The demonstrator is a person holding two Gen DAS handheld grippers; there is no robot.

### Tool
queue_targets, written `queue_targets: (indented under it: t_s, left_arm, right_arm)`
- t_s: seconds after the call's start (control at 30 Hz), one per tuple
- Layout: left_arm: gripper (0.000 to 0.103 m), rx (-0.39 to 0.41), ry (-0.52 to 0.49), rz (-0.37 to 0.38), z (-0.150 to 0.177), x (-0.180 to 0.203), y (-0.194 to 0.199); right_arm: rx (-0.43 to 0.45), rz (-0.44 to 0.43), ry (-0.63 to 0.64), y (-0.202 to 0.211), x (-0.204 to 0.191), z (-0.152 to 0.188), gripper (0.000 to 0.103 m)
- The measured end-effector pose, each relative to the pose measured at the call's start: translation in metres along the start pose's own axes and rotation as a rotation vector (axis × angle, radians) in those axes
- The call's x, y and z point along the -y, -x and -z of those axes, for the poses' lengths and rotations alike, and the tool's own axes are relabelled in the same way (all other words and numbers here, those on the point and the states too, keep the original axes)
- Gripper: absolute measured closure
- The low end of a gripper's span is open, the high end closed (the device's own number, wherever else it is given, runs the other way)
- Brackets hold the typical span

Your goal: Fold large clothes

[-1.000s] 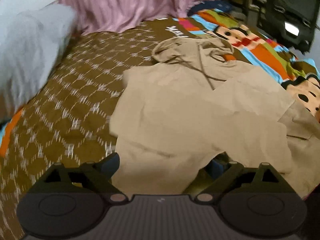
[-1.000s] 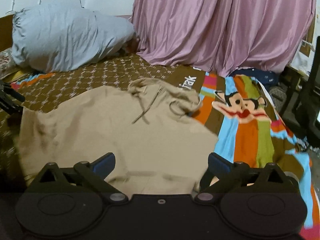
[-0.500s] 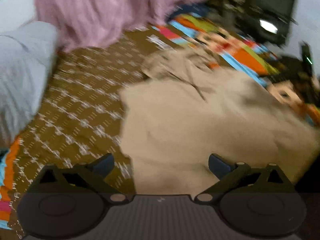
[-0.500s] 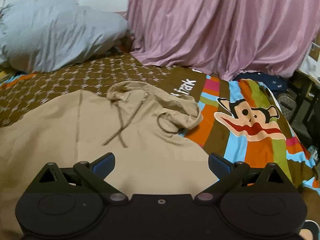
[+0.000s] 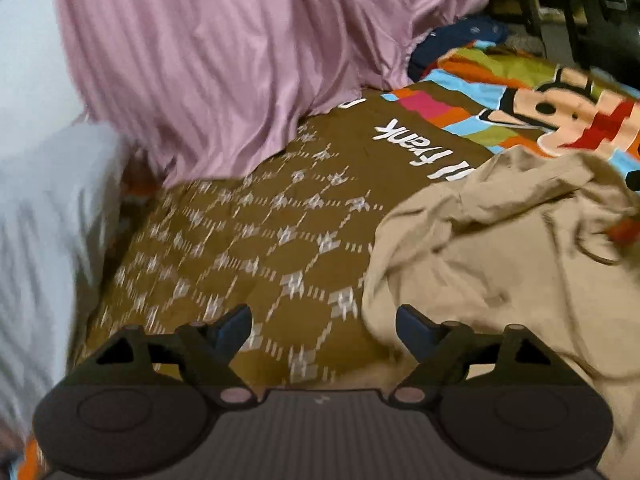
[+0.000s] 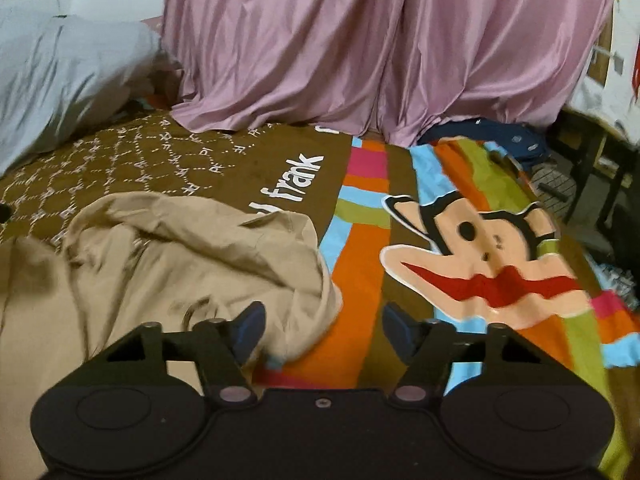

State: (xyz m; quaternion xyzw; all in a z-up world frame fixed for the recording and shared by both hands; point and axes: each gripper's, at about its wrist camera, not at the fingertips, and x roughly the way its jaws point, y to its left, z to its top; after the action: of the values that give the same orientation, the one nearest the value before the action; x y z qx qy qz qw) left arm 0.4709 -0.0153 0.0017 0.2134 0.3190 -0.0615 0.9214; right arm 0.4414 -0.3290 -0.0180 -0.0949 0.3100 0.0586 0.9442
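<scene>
A tan hoodie (image 5: 500,264) lies on the bed, its hood toward the curtain. In the left wrist view it fills the right side, and my left gripper (image 5: 324,326) is open and empty over the brown patterned blanket, just left of the hoodie's left edge. In the right wrist view the hoodie's hood (image 6: 192,248) lies at the left. My right gripper (image 6: 323,326) is open and empty at the hood's right edge, its left finger over the tan fabric and its right finger over the striped blanket.
A brown patterned blanket (image 5: 248,248) and a colourful cartoon-monkey blanket (image 6: 480,264) cover the bed. A pink curtain (image 6: 360,48) hangs at the far side. A grey pillow (image 6: 60,80) lies at the far left. Dark furniture (image 6: 600,184) stands to the right.
Both grippers have moved forward along the hoodie from its lower part to the hood end. Both have stayed open and empty.
</scene>
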Motion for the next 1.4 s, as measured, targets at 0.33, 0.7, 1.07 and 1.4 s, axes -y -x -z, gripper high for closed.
queue_targets:
  t_s: [0.33, 0.7, 1.07, 1.4]
  left_arm:
    - [0.103, -0.022, 0.231, -0.121, 0.005, -0.007, -0.034]
    - [0.09, -0.005, 0.39, 0.115, 0.026, -0.041, -0.03]
    - [0.082, -0.121, 0.151, 0.097, -0.011, 0.025, -0.085]
    - [0.101, 0.128, 0.418, 0.061, -0.006, -0.012, -0.018]
  right_arm:
    - [0.039, 0.047, -0.034, -0.039, -0.003, 0.001, 0.101]
    - [0.219, 0.078, -0.08, 0.006, 0.011, 0.017, 0.101]
    - [0.132, 0.021, -0.065, -0.021, 0.019, 0.014, 0.071]
    - [0.223, 0.057, -0.073, -0.003, 0.018, 0.006, 0.101]
